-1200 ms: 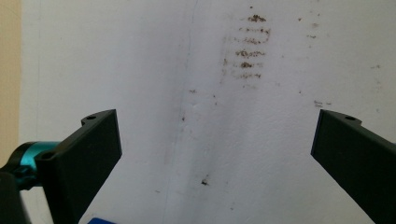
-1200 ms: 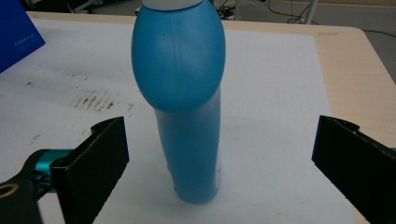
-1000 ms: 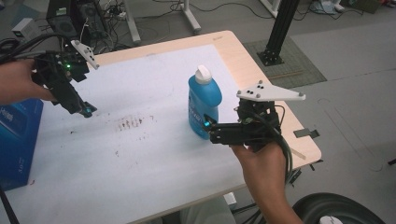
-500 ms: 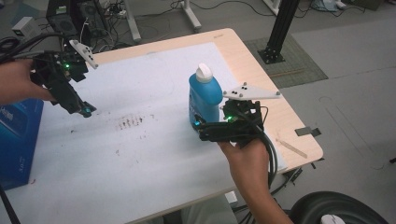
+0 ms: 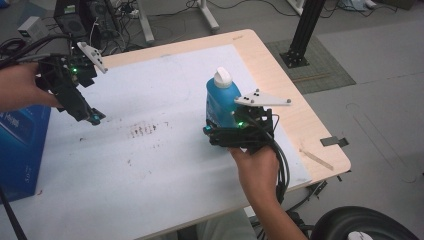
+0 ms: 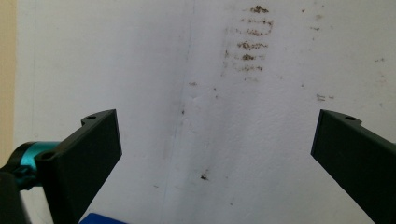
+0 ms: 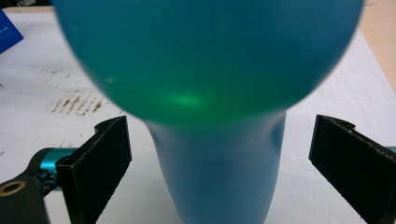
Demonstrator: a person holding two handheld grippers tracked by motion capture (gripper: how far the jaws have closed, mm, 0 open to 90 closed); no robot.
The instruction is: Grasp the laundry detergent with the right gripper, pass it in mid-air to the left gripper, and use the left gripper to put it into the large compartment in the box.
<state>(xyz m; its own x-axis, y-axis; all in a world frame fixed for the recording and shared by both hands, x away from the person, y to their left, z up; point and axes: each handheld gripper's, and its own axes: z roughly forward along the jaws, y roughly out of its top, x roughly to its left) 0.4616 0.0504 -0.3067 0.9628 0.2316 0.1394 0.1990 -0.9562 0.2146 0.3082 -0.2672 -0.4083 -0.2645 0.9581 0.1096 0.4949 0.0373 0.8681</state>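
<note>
A blue bottle with a white cap stands upright on the white sheet, right of the table's middle. My right gripper is at the bottle's near side, low down. In the right gripper view the bottle stands between the open jaws of the right gripper, with a gap on each side. My left gripper hovers over the sheet at the far left. It is open, and the left gripper has only stained paper between its jaws.
Brown smudges mark the sheet between the two grippers. A blue box sits at the table's left edge. A thin wooden stick lies on the bare wood near the right corner. Cables and stands crowd the floor behind.
My right gripper has moved left and forward to the bottle, so its jaws now flank it. The left gripper has barely shifted.
</note>
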